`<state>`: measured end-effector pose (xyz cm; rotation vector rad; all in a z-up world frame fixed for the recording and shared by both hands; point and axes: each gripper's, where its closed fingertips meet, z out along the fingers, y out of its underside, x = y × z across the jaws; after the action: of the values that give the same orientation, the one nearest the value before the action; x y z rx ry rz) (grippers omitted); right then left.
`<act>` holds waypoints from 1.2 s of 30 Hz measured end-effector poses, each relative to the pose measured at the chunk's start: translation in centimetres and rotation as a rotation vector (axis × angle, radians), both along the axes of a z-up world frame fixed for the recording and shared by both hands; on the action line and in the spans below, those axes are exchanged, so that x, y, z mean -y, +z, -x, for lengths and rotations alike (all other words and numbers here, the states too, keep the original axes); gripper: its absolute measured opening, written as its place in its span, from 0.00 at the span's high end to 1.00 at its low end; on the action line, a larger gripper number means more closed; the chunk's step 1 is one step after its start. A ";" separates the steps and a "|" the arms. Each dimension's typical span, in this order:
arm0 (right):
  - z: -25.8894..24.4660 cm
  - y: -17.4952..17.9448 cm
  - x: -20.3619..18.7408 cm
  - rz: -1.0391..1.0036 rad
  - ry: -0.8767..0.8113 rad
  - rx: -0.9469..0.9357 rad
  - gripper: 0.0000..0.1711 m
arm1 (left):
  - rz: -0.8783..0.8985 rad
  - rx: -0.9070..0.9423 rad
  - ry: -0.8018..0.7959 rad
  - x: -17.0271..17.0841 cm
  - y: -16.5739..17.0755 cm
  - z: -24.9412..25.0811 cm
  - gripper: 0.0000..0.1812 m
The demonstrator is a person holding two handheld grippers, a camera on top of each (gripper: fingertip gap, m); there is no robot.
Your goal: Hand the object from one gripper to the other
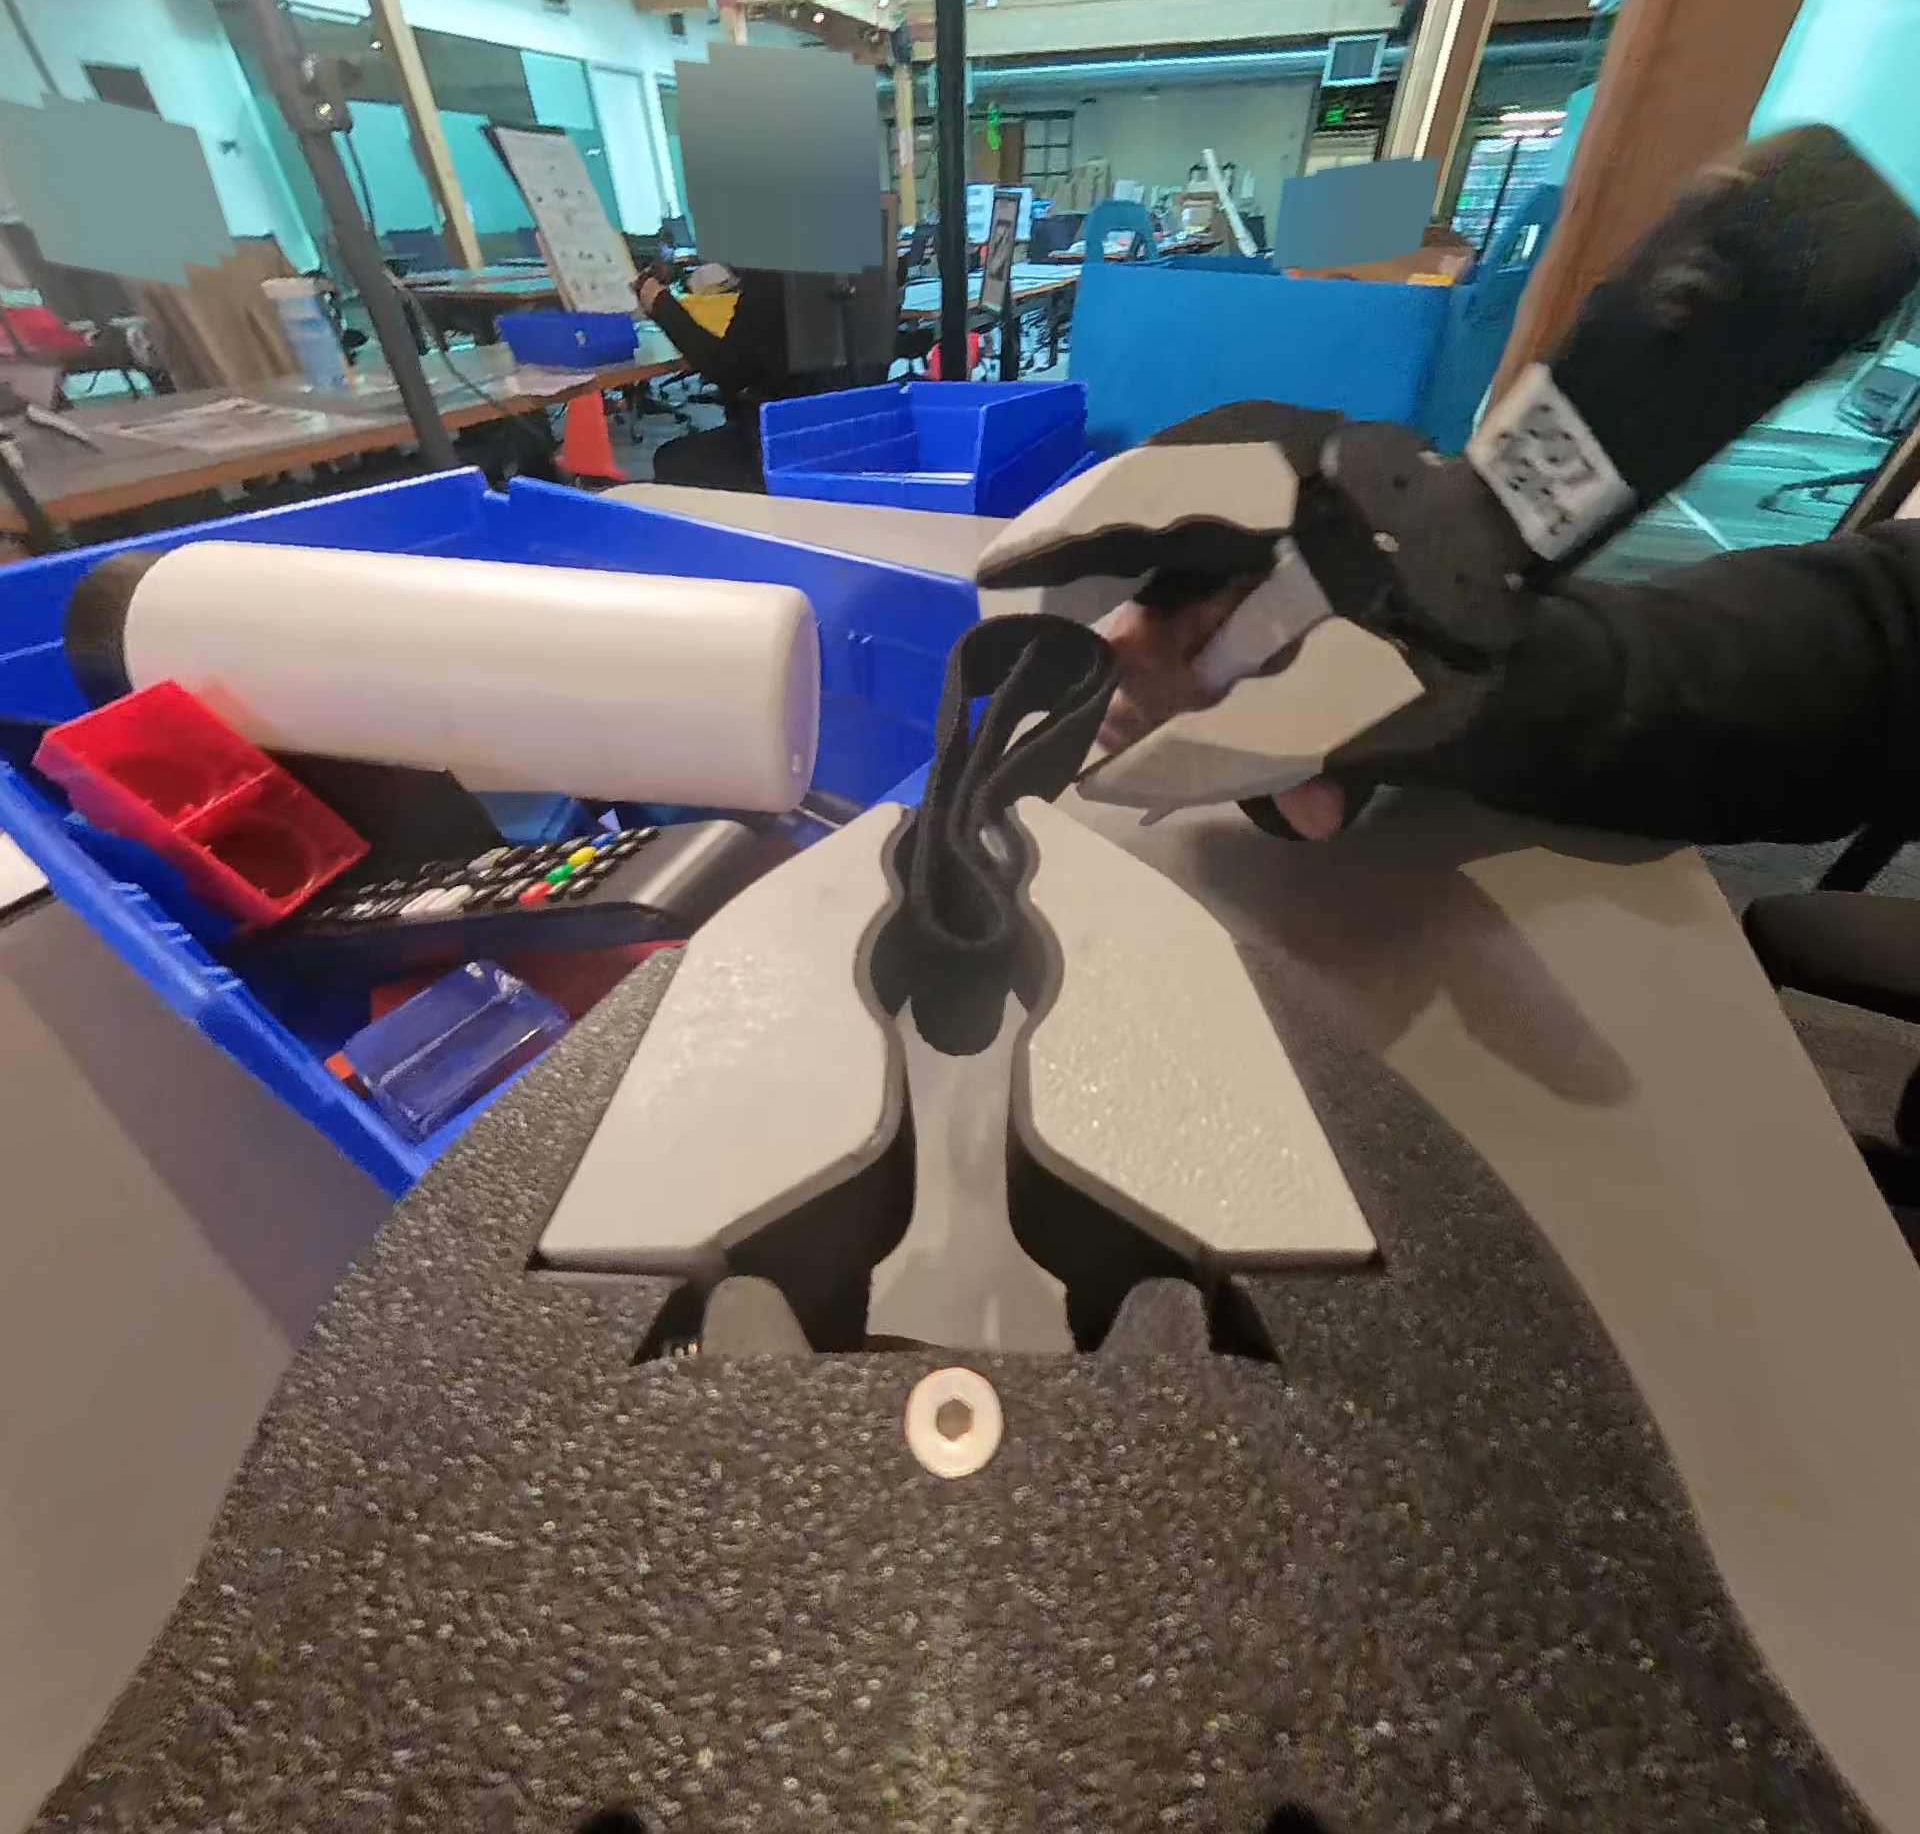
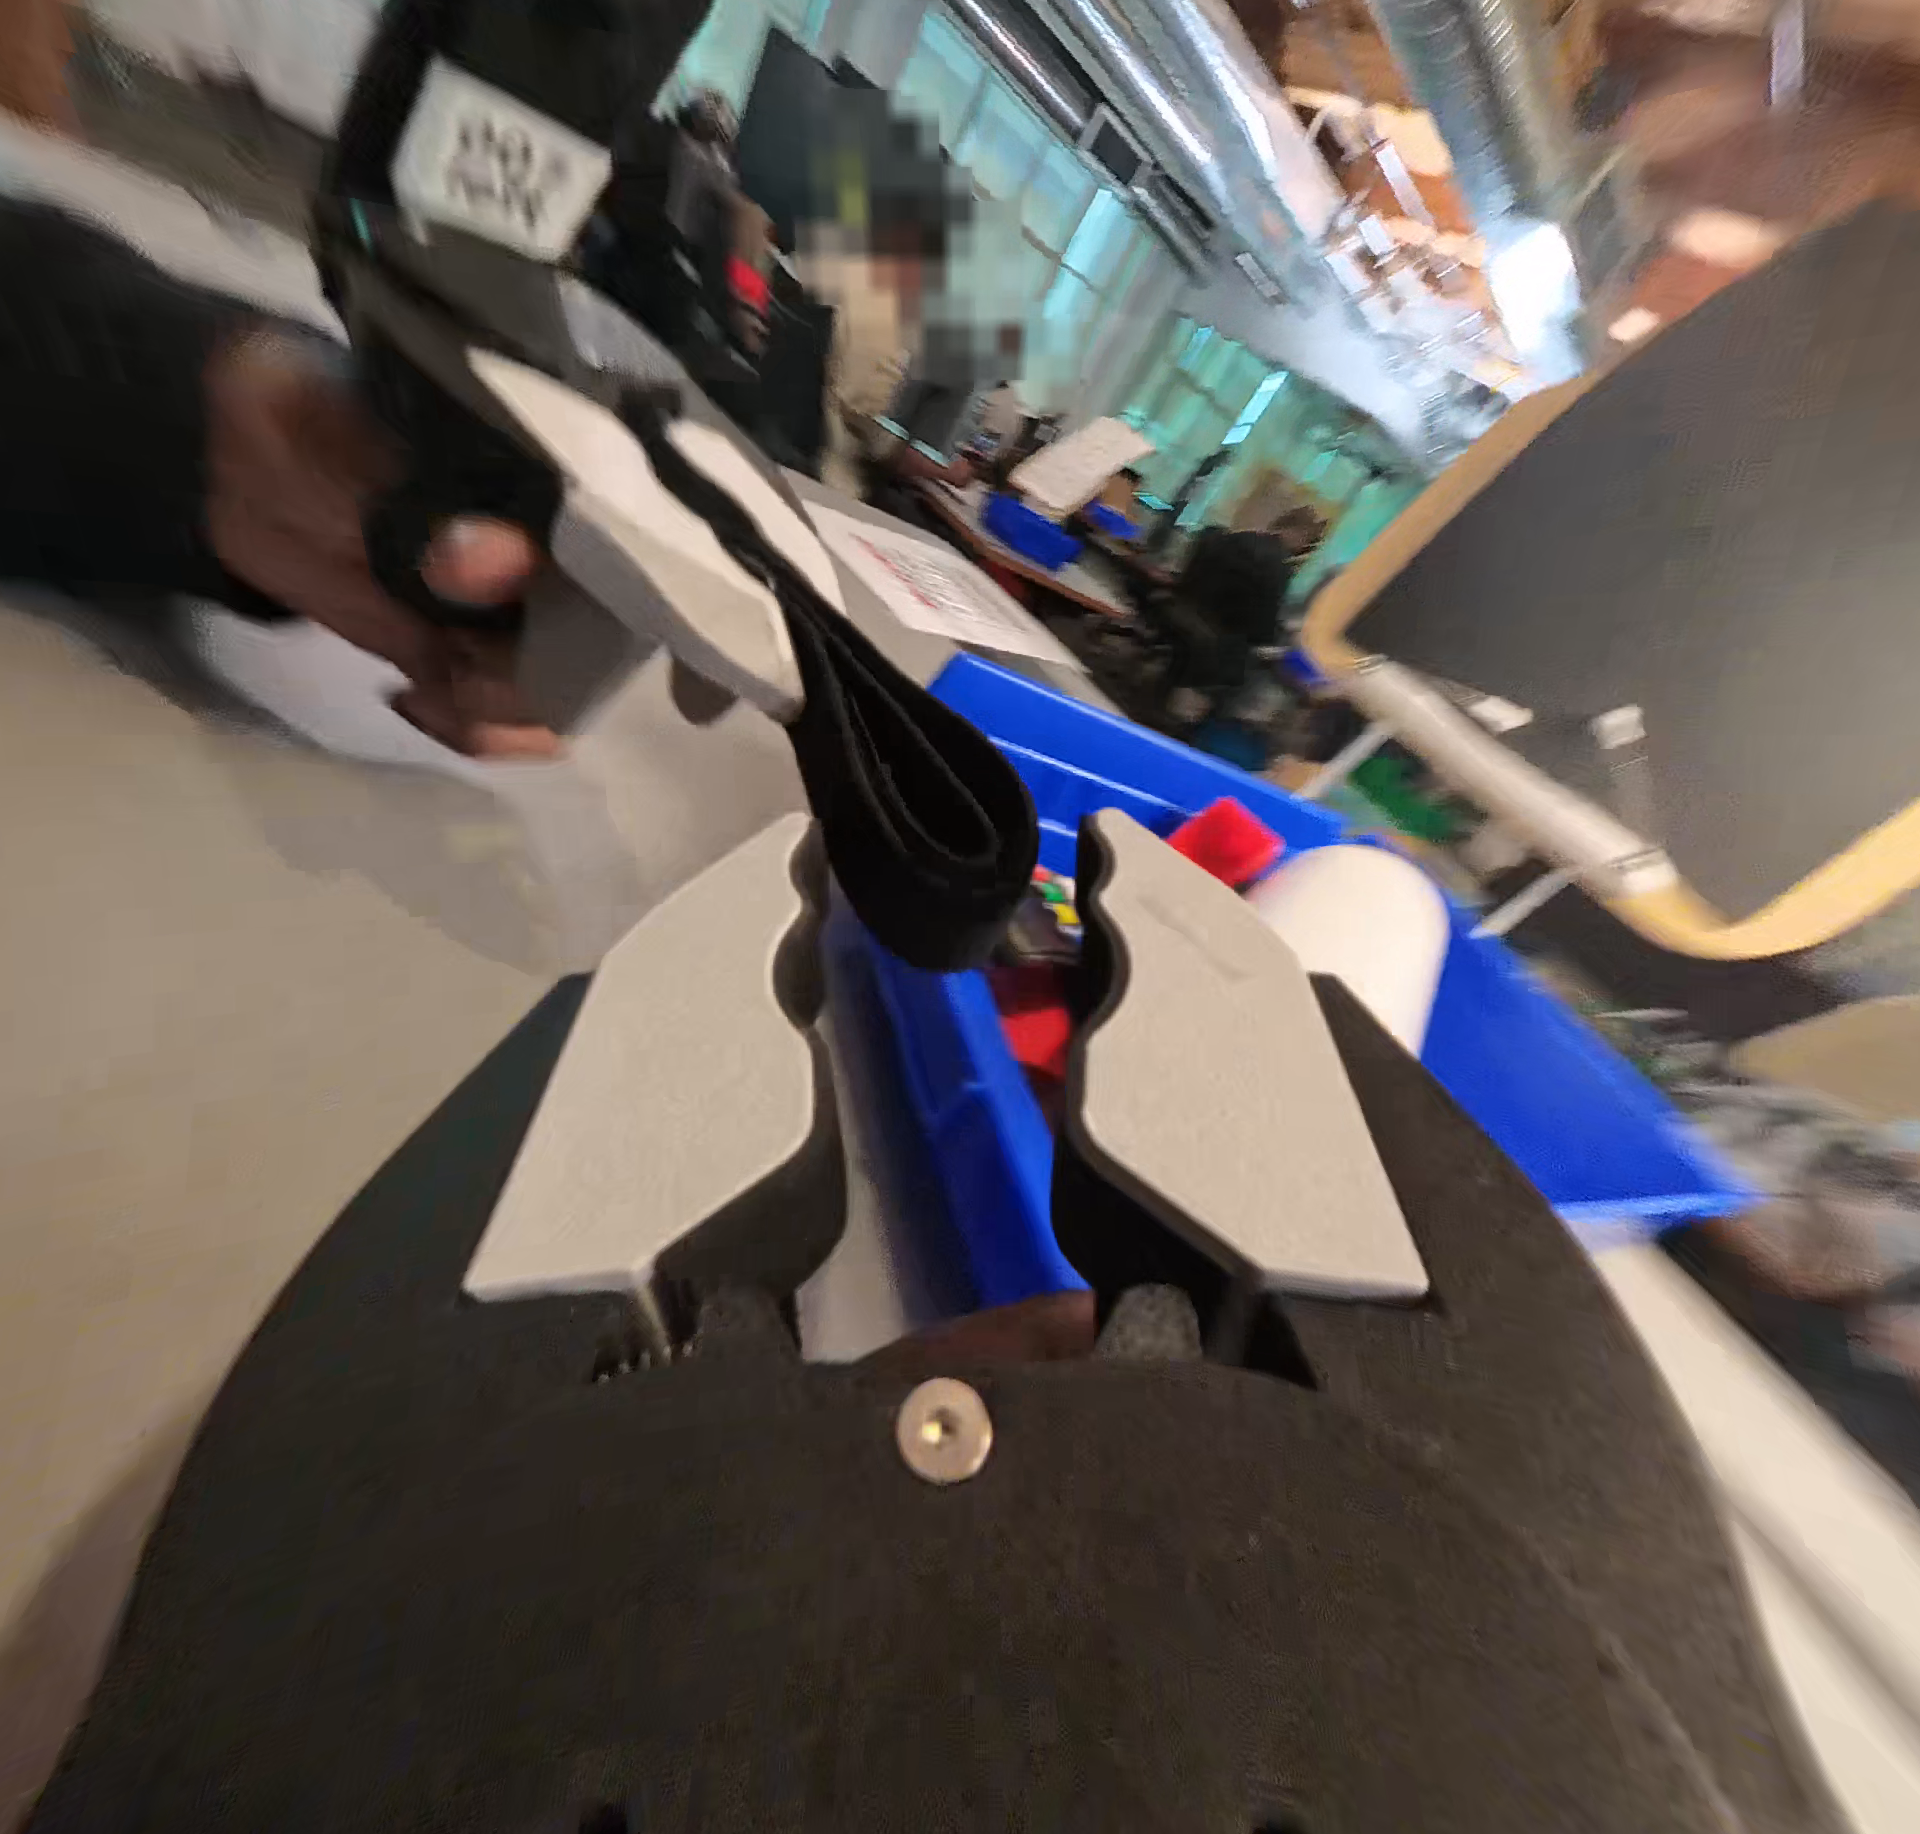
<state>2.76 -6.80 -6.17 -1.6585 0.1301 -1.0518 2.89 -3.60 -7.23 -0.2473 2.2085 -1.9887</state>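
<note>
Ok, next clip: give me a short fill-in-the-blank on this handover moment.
1. The black strap is clamped in the ____ gripper.
2. The right gripper has its jaws ____, with the strap's folded end between them.
3. The bin beside the grippers is ____ in colour.
4. On top of the bin's contents lies a ____ cylinder.

Missing words: left; open; blue; white

I'm looking at a big open workshop: exposed wooden posts [image 1: 1652, 195] and ceiling beams, glass partition walls with a teal tint, silver ducting [image 2: 1132, 49] overhead. Long wooden worktables [image 1: 312, 423] on the left, an orange cone [image 1: 588, 437] on the floor beside them. Black vertical pole [image 1: 950, 143] mid-room, a blue partition [image 1: 1257, 350] further right. Grey tabletop [image 1: 1558, 1109] up close. Right wrist view is motion-blurred.
</note>
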 end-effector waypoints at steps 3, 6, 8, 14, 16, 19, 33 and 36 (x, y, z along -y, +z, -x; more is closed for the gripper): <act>-0.1 -0.3 -0.2 0.206 -0.125 0.251 0.70 | -0.005 -0.011 0.042 -0.3 -0.2 -0.8 0.92; 0.2 -0.7 -0.8 0.353 -0.195 0.421 0.69 | -0.024 -0.013 0.063 -0.2 -0.4 -0.9 0.92; 0.2 -0.9 -1.0 0.426 -0.240 0.497 0.67 | -0.041 -0.026 0.073 0.0 -0.7 -0.9 0.92; -0.6 -1.6 -1.1 0.582 -0.375 0.613 0.65 | -0.018 -0.155 0.020 1.1 -1.1 0.5 0.91; -0.7 -1.7 -1.2 0.609 -0.399 0.635 0.68 | -0.019 -0.189 -0.008 1.5 -1.3 1.1 0.91; -0.8 -1.7 -1.1 0.606 -0.418 0.633 0.76 | -0.041 -0.242 -0.075 2.0 -1.9 2.3 0.91; -1.4 -3.1 -0.4 0.220 -0.175 0.009 0.87 | -0.059 0.002 -0.130 0.9 -0.6 2.5 0.68; -0.4 -4.0 -1.0 0.155 -0.030 -0.189 0.88 | -0.043 0.047 -0.152 0.7 -0.1 2.7 0.65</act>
<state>3.18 -5.78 -10.18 -1.9006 0.2024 -0.9458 0.18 -4.34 -7.38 -0.0282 2.3002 -1.9961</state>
